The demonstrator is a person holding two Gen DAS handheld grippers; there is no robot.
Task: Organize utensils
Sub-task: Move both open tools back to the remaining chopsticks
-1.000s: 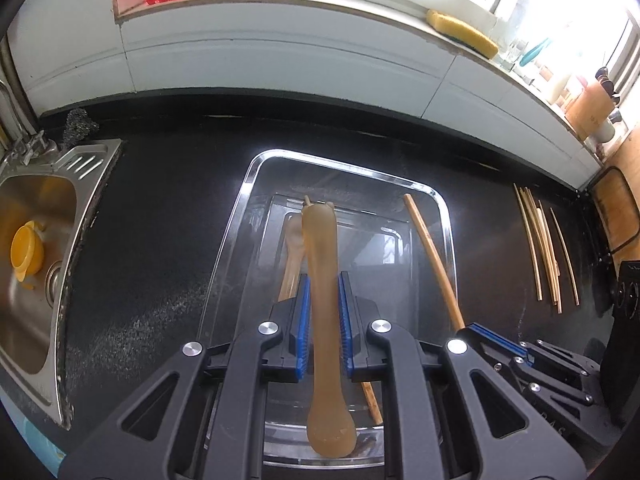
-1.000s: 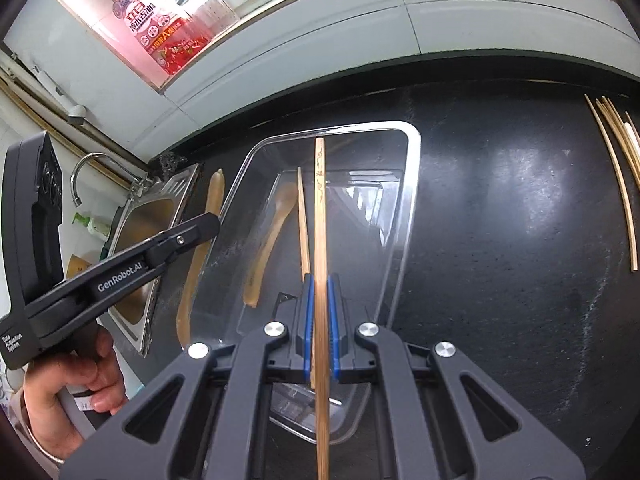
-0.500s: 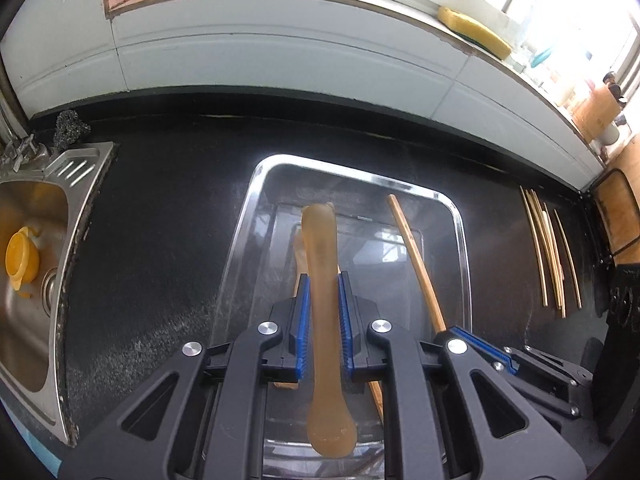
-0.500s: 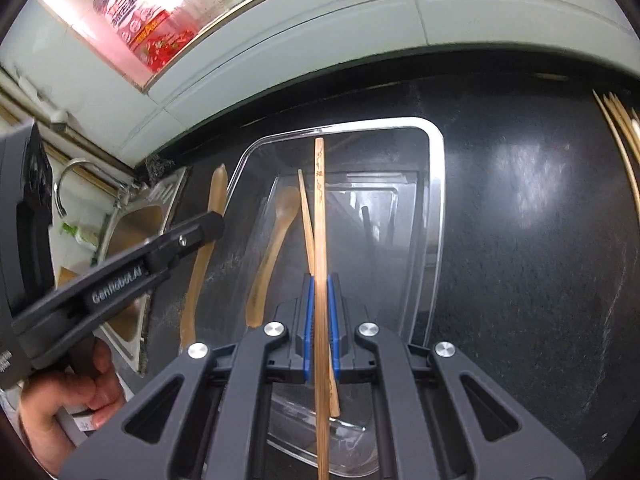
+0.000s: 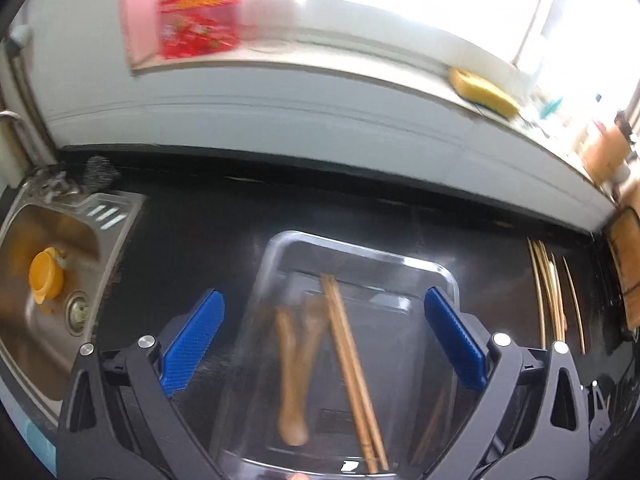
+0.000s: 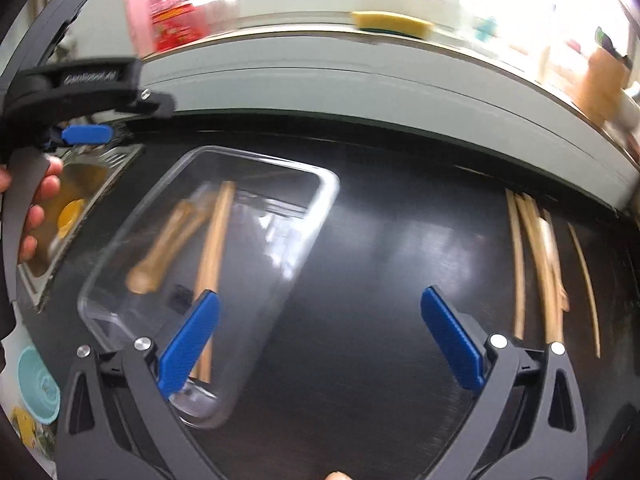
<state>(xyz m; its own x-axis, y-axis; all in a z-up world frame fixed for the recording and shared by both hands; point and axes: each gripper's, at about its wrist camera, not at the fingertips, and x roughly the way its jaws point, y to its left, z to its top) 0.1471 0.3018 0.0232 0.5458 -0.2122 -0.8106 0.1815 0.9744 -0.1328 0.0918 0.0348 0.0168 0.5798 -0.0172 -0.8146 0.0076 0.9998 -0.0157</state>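
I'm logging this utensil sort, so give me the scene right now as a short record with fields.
left gripper: open, empty, above the tray
right gripper: open, empty, over the counter beside the tray
tray: clear plastic, on the black counter
in tray: two spoons and two chopsticks
still loose: chopsticks on counter, to the tray's right
sink: left of the tray, yellow item inside

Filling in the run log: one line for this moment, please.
left claw: open, empty | right claw: open, empty | tray: spoons, chopsticks | counter: loose chopsticks
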